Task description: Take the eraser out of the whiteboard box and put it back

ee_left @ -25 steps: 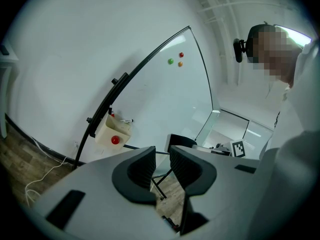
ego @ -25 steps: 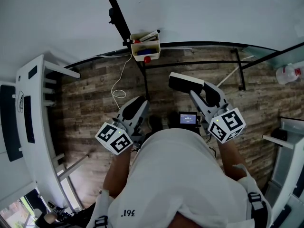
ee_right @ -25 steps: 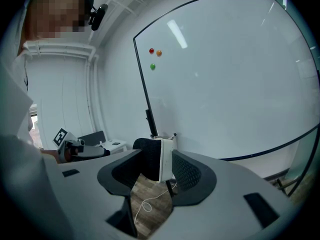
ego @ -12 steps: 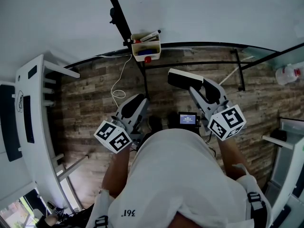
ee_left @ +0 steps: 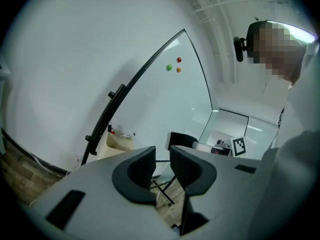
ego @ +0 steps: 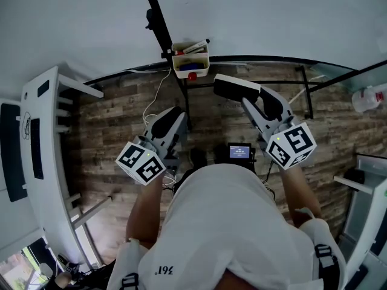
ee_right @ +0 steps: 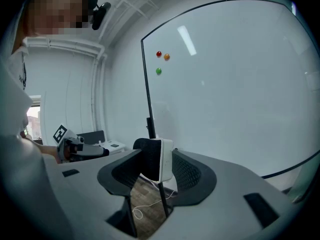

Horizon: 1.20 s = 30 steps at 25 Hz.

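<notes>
The cream whiteboard box (ego: pixel 199 65) hangs on the whiteboard's black frame with markers and a red-tipped item in it. In the left gripper view the box (ee_left: pixel 119 142) is beyond the jaws to the left. The eraser (ego: pixel 233 89), black felt with a white back, is clamped in my right gripper (ego: pixel 242 96), level with the box and to its right. The right gripper view shows the eraser (ee_right: pixel 155 159) upright between the jaws of the right gripper (ee_right: pixel 159 166). My left gripper (ego: pixel 175 116) is below and left of the box. Its jaws (ee_left: pixel 162 156) stand a narrow gap apart, nothing between them.
The whiteboard (ee_right: pixel 225 94) carries three small magnets (ee_right: pixel 159 54). Its black stand (ego: pixel 302 83) crosses the wood floor (ego: pixel 121 132). A white rack (ego: pixel 42 138) stands at the left, a bottle (ego: pixel 366 95) at the right. A white cable (ego: pixel 151 110) lies under the box.
Both grippers have moved up the head view toward the whiteboard and the box. The eraser stays clamped in the right gripper.
</notes>
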Each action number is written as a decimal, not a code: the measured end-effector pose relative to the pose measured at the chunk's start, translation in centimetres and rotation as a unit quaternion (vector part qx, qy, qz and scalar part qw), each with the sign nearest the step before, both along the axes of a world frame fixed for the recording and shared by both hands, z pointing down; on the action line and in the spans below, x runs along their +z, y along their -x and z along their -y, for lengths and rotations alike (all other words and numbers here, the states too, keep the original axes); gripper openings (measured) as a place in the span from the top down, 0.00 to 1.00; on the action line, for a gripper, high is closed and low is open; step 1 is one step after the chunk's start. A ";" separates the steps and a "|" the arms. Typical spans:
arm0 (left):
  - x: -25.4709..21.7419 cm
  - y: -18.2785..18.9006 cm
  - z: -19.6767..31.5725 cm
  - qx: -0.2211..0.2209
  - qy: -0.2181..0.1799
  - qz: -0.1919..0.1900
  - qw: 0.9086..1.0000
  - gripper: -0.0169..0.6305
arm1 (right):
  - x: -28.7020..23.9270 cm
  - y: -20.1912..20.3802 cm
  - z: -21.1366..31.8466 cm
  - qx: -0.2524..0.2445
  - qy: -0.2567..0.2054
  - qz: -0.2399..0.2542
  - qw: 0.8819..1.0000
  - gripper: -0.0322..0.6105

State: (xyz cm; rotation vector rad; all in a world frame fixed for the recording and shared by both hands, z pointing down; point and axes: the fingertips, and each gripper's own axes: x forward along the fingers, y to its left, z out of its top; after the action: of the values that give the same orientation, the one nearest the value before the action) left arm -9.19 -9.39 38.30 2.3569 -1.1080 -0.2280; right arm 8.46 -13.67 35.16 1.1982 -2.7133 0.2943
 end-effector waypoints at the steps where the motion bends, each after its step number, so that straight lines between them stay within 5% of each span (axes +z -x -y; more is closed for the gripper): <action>1: -0.1 0.1 0.3 0.002 -0.005 0.002 1.000 0.83 | -0.1 0.1 0.3 -0.002 -0.003 -0.002 1.000 0.63; 14: -0.9 0.6 4.2 0.003 -0.028 0.013 1.000 0.83 | -0.3 2.2 4.7 -0.020 -0.023 -0.037 0.999 0.63; 30: 2.0 0.4 8.6 0.009 -0.004 0.045 0.999 0.83 | 2.1 6.7 9.0 -0.071 -0.031 -0.102 0.992 0.63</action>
State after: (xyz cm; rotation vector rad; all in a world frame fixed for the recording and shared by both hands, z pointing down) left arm -9.54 -17.99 40.32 2.4040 -1.1297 -0.1229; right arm 1.78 -22.63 37.27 0.9837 -2.6266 0.0658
